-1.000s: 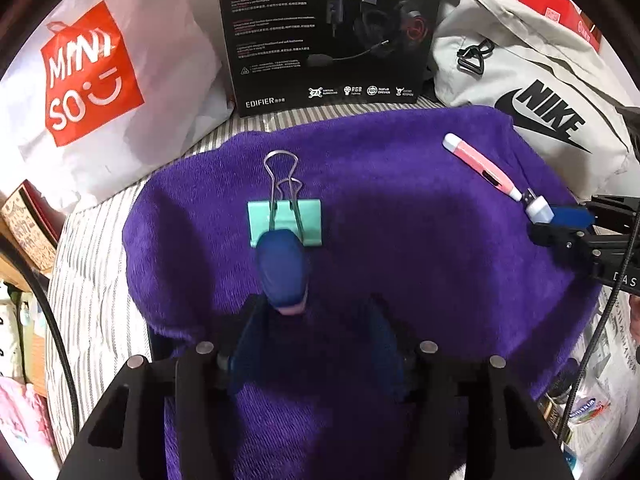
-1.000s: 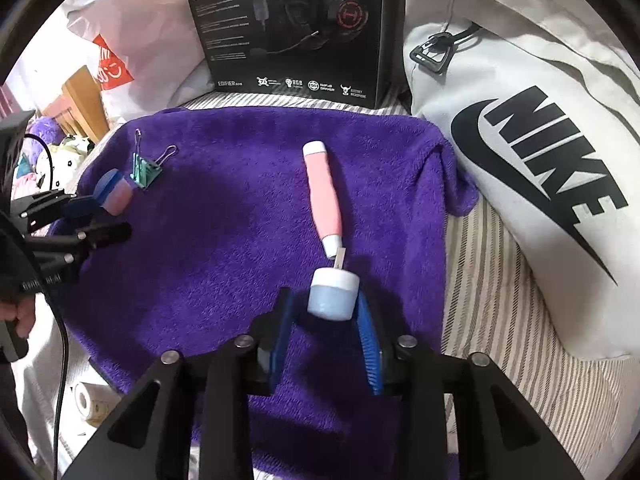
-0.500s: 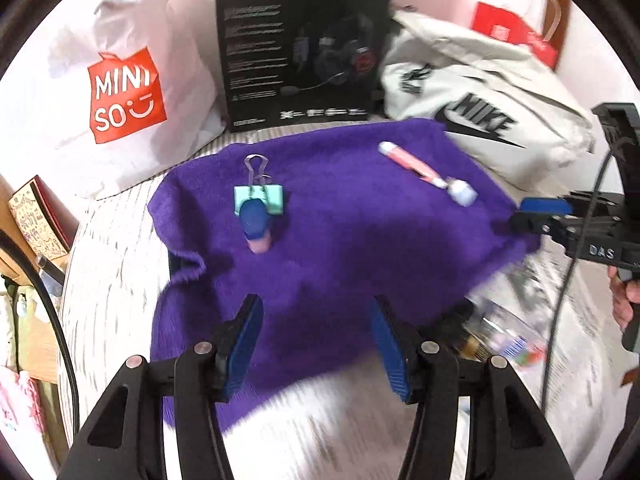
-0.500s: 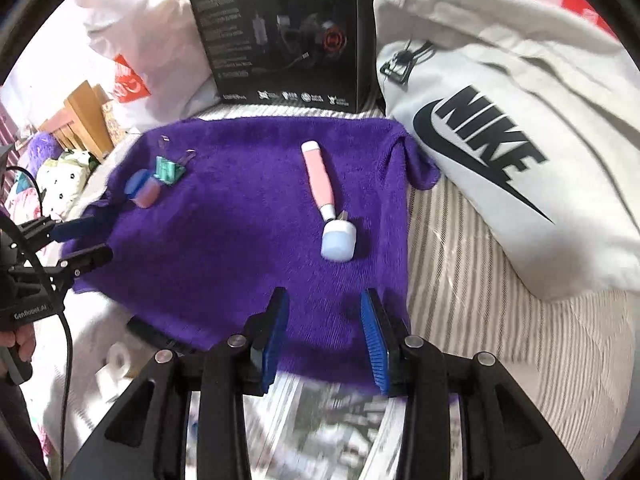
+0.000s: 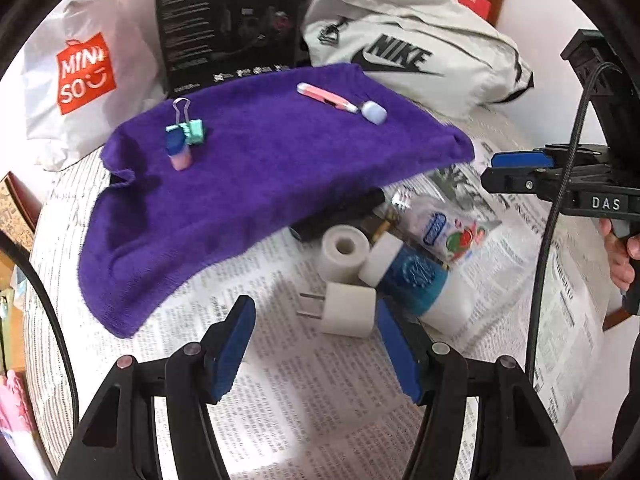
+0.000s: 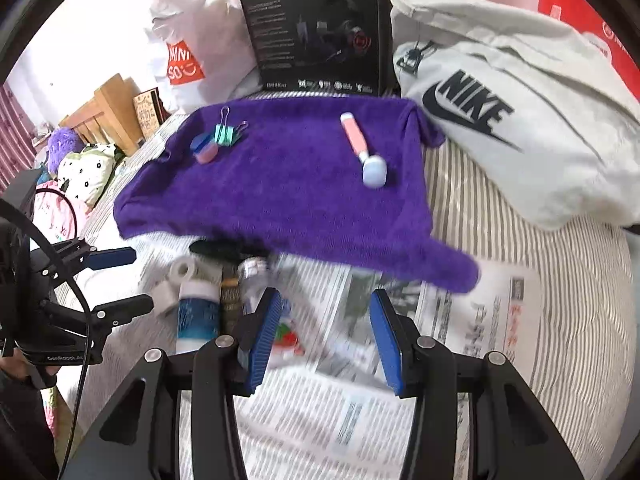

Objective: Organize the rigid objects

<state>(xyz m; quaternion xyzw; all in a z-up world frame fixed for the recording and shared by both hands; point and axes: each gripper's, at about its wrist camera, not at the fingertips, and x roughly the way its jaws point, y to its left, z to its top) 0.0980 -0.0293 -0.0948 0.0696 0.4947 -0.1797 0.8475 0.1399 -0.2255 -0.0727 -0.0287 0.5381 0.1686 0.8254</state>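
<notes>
A purple towel (image 5: 260,168) (image 6: 288,184) carries a teal binder clip (image 5: 192,130) (image 6: 225,133), a blue-capped pink cylinder (image 5: 178,152) (image 6: 205,149), a pink stick (image 5: 326,97) (image 6: 354,138) and a pale blue cap (image 5: 375,112) (image 6: 374,171). On the newspaper (image 5: 272,380) below lie a white plug (image 5: 346,310), a tape roll (image 5: 345,252), a blue-labelled bottle (image 5: 416,280) (image 6: 198,312) and a sachet (image 5: 444,228). My left gripper (image 5: 316,344) is open beside the plug. My right gripper (image 6: 324,336) is open and empty over the newspaper (image 6: 360,408).
A black headset box (image 5: 228,24) (image 6: 316,36), a white Miniso bag (image 5: 84,72) and a grey Nike bag (image 5: 404,56) (image 6: 512,120) stand behind the towel. Striped bedding (image 6: 520,248) lies to the right. Wooden furniture and soft toys (image 6: 80,160) sit at the left.
Both grippers have let go of their objects, the cylinder and the cap, and pulled back off the towel to over the newspaper. The loose items there have come into view.
</notes>
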